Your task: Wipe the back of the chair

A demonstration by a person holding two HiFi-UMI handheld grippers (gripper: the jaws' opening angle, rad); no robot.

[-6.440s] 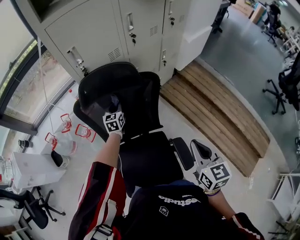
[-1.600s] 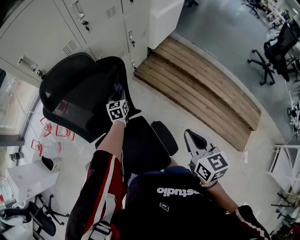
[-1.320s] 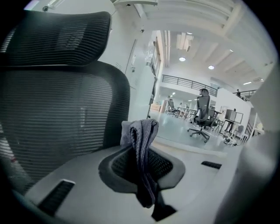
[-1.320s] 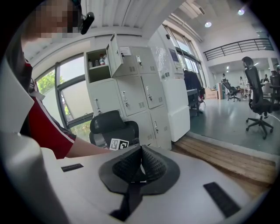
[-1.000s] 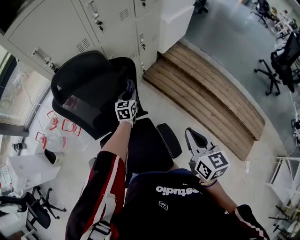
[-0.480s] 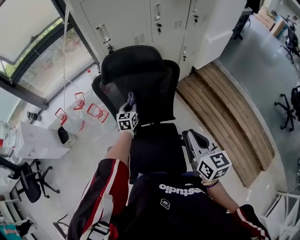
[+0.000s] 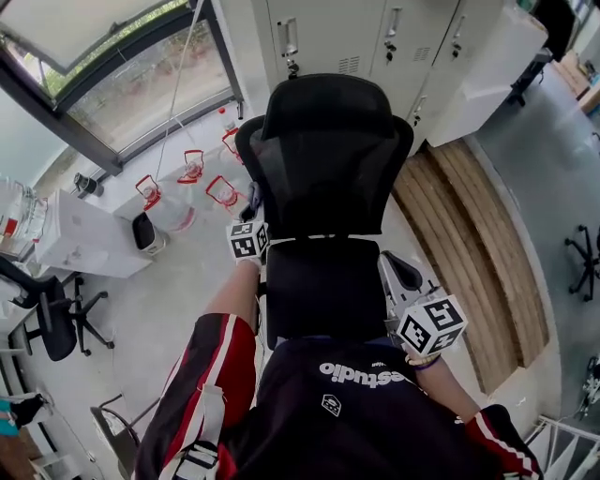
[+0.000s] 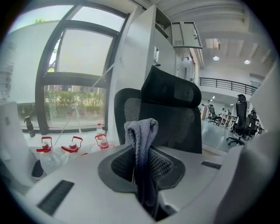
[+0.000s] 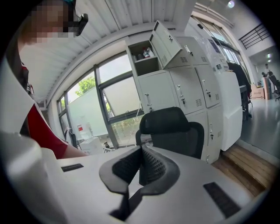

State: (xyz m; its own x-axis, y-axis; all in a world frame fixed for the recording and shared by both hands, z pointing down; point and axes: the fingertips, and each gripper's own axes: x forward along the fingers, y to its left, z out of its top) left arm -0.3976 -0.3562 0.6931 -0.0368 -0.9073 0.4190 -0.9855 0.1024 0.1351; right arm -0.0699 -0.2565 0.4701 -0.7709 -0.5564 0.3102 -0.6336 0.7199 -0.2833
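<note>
Below the head camera, the chair (image 7: 328,178) stands at 12 o'clock from the person, its seat toward them and its back toward the lockers (image 7: 375,28). The left gripper (image 7: 252,208) sits at the 9 o'clock edge of the mesh back, near it; contact cannot be judged. The right gripper (image 7: 405,298) hangs low at 4 o'clock, beside the armrest (image 7: 405,272). The pale floor (image 7: 187,281) looks smooth, so the chair would likely roll or swivel under a push. A wooden platform (image 7: 469,244) lies at 3 o'clock and water jugs (image 7: 187,183) at 10 o'clock.

Along the left gripper view, the jaws are clamped on a grey cloth (image 8: 141,144), folded over and standing up above them. It looks soft and light, so it should drape to the curve. The chair back (image 8: 175,127) fills 12 to 2 o'clock, apart from the cloth. Its mesh probably gives under pressure, while the rim looks stiff and seems the better place to brace.

Along the right gripper view, the jaws meet with nothing between them, and the backrest (image 9: 173,131) stands at 12 o'clock before the cabinets (image 9: 188,94).
</note>
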